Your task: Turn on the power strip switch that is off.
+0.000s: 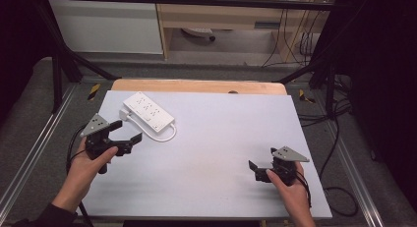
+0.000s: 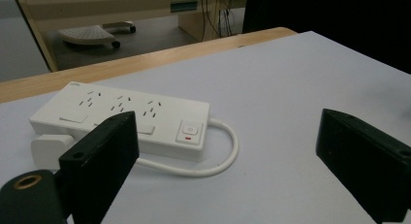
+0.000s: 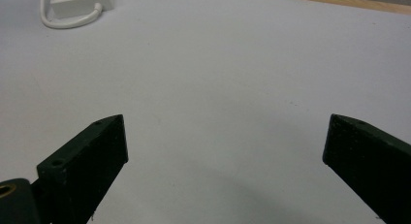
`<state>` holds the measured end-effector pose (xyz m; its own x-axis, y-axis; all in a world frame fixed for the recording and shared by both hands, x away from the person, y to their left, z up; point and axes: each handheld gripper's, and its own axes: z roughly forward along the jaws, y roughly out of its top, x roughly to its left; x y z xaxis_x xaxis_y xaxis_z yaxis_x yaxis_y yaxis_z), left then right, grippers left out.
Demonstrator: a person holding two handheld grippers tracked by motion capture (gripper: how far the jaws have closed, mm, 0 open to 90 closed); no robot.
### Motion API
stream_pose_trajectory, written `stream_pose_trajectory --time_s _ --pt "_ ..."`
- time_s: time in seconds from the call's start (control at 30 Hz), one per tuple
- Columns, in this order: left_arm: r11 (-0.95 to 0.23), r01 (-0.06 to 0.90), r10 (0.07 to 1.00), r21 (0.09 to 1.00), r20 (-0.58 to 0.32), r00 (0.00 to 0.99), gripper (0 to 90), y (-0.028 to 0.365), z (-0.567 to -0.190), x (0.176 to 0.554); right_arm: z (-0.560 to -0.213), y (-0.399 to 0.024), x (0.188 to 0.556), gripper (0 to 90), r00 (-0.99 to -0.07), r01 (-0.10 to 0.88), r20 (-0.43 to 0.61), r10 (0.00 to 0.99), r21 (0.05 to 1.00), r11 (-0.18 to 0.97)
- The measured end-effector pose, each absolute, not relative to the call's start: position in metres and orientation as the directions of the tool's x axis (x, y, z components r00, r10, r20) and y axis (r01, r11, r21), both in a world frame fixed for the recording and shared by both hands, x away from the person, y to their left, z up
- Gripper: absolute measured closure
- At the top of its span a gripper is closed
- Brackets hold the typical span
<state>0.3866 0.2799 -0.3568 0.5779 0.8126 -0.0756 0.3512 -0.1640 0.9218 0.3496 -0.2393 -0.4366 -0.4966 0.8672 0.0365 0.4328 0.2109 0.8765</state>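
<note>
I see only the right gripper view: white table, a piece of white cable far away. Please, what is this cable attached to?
Observer: A white power strip, lying flat near the table's far left part.
Operator: Where is the left gripper?
Observer: The left gripper is just in front of the strip, jaws open, not touching it.
Operator: Is something plugged in the strip?
Observer: The left gripper view shows its sockets empty; its own white plug lies beside its end, and the cable curls around the switch end.

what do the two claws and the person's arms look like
Both the left claw and right claw are black, with two blocky jaws, a grey three-cornered plate on top and a black cable trailing off. A dark sleeve covers the left arm; the right forearm is bare.
</note>
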Motion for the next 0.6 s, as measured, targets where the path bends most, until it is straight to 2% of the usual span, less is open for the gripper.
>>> stream_pose_trajectory --time_s 0.6 --pt "-0.19 0.38 0.821 0.905 -0.066 0.567 8.8 0.275 -0.344 0.415 -0.436 -0.238 0.348 2.7 -0.503 0.431 0.033 0.864 0.876 0.217"
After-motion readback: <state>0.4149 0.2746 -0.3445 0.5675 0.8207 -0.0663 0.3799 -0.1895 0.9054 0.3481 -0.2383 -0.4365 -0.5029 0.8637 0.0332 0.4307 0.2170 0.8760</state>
